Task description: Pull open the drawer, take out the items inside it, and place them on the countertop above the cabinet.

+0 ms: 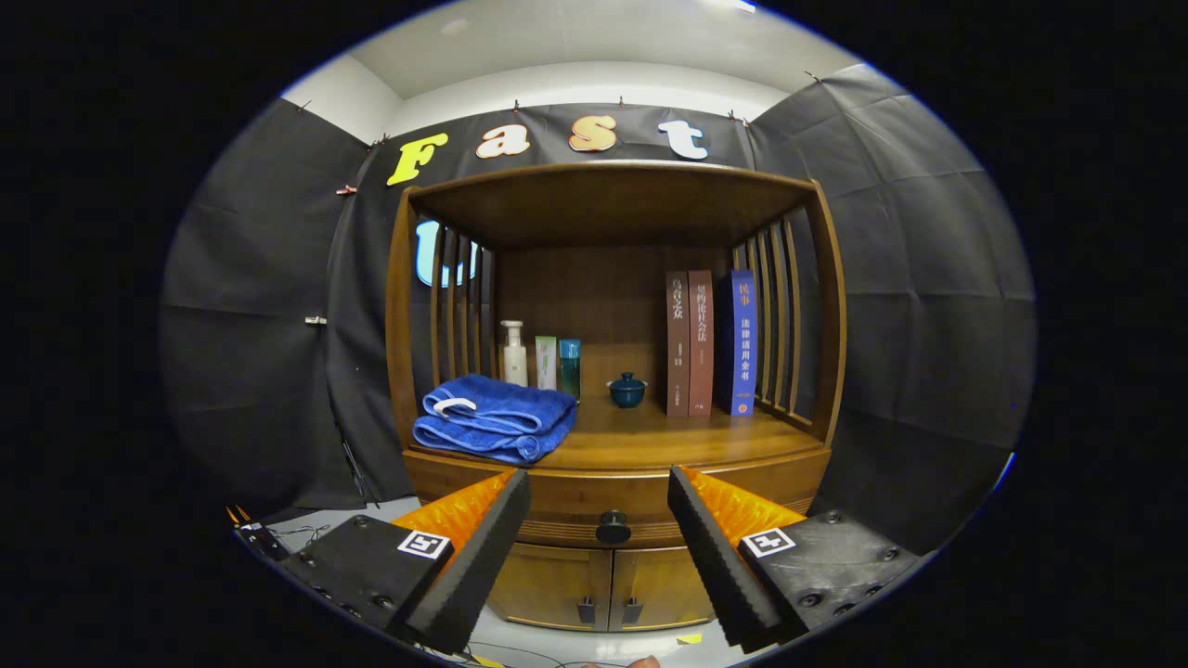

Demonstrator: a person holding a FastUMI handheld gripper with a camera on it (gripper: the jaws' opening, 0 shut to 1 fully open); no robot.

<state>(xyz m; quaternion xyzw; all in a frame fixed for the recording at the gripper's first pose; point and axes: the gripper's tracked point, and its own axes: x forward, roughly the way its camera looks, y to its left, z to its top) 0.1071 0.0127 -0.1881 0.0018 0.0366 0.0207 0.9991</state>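
Claw lined up on the drawer knob

The claw [599, 543] is spread and empty, its fingers either side of the knob [613, 527] so it can close and pull; the drawer [613, 506] is shut just under the surface [650, 443] — towel [497, 417] above-left of the knob.

Cabinet [613, 436]: wood, warm brown, smooth with a soft sheen; grain shows on the countertop [668, 436]. Side slats the same wood. Drawer [566, 506] front wood, with a dark, smooth round knob [613, 527], faintly glossy. Towel [494, 417]: folded cloth, thick, fluffy pile, matt. Teapot [627, 390]: looks glazed ceramic, glossy. Bottle [513, 353] and two tubes [557, 364] beside it: look plastic, smooth. Books [710, 343]: paper or card spines, slight sheen. Gripper [599, 529], fingers spread wide either side of the knob: pads [483, 547] ribbed, matt, rubbery-looking; bodies hard matt plastic with metal screws.
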